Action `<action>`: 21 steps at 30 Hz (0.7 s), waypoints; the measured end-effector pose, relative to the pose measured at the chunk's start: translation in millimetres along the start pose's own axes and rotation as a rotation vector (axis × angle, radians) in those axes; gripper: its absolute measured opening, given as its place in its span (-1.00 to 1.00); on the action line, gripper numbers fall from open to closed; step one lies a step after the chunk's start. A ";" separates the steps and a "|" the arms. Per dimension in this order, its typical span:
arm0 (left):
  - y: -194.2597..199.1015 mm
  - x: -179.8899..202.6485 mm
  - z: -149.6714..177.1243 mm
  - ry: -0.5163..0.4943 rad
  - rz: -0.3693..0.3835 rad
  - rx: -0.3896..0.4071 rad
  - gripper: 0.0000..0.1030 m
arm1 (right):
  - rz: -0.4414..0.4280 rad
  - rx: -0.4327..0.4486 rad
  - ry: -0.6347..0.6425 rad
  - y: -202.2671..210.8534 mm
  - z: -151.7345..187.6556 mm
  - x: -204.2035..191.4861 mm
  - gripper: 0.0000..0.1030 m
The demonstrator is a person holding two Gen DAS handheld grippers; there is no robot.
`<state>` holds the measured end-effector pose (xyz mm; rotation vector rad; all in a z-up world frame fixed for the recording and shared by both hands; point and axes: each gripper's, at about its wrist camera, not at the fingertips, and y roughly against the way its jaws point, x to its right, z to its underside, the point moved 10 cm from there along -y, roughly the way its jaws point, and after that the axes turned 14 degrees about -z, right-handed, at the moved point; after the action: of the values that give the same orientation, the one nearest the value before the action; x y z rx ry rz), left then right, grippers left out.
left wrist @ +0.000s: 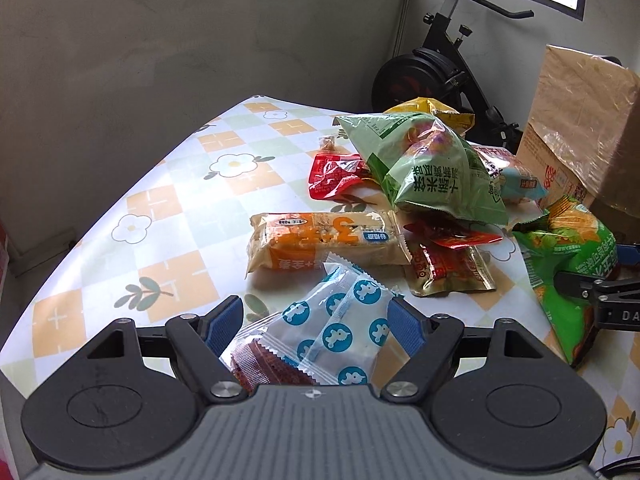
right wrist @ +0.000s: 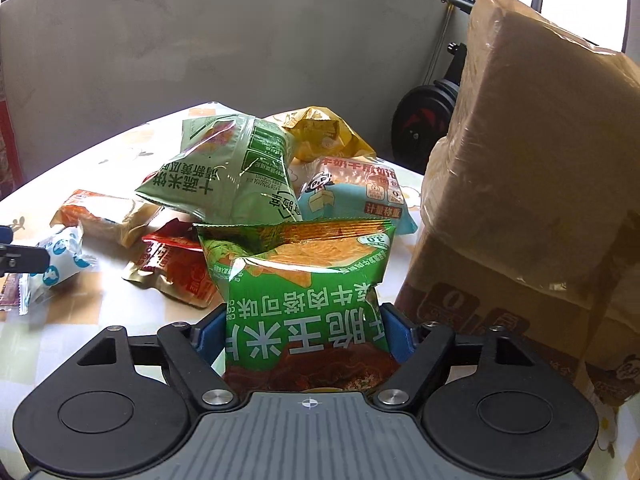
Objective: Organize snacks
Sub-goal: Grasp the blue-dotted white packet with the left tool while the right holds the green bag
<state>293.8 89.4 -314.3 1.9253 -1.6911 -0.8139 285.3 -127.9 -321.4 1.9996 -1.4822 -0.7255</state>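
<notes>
The snacks lie heaped on the far right part of the counter (left wrist: 120, 208), which is covered in a flowered check cloth; its left half is bare, and its far edge curves close along a grey wall.

Between the blue pads of the left gripper (left wrist: 316, 326) lie two small white packets with blue roundels (left wrist: 344, 320) on top of a dark red wafer packet (left wrist: 260, 364). The right pad touches the packets' edge; the left pad stands clear, so the jaws are wide and not gripping.

The right gripper (right wrist: 308, 334) has a bright green corn-chip bag (right wrist: 304, 304) upright between its pads. Both pads sit against the bag's sides, and the bag is pinched in at that level, so it is held.

Just beyond the left gripper lies an orange-and-cream bar packet (left wrist: 320, 240), crosswise. To its right are a gold-and-red pouch (left wrist: 448, 272) and red sachets (left wrist: 332, 176). A pale green bag (left wrist: 432, 168) tops the heap, with a yellow bag (left wrist: 432, 110) behind it and a light blue cake packet (right wrist: 356, 192) on its right.

A tall cardboard box (right wrist: 528, 184) wrapped in tape stands close to the right of the green bag, walling off that side. An exercise bike (left wrist: 440, 68) stands beyond the counter's far corner.
</notes>
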 end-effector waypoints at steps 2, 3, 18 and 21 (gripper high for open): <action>-9.0 2.4 -0.4 0.002 0.017 -0.014 0.58 | 0.003 -0.006 -0.010 3.8 1.8 1.7 0.45; -12.3 4.3 -0.5 0.005 0.032 -0.022 0.58 | 0.003 -0.008 -0.018 5.8 2.8 2.9 0.45; -11.8 27.7 8.5 -0.109 0.015 -0.017 0.04 | -0.026 -0.013 -0.076 26.6 14.3 11.1 0.45; -0.5 20.9 4.8 -0.078 0.011 -0.001 0.02 | -0.028 -0.004 -0.077 30.0 13.6 12.4 0.45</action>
<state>292.3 69.1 -321.0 1.9044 -1.7445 -0.8970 258.8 -148.7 -311.4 2.0133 -1.4980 -0.8252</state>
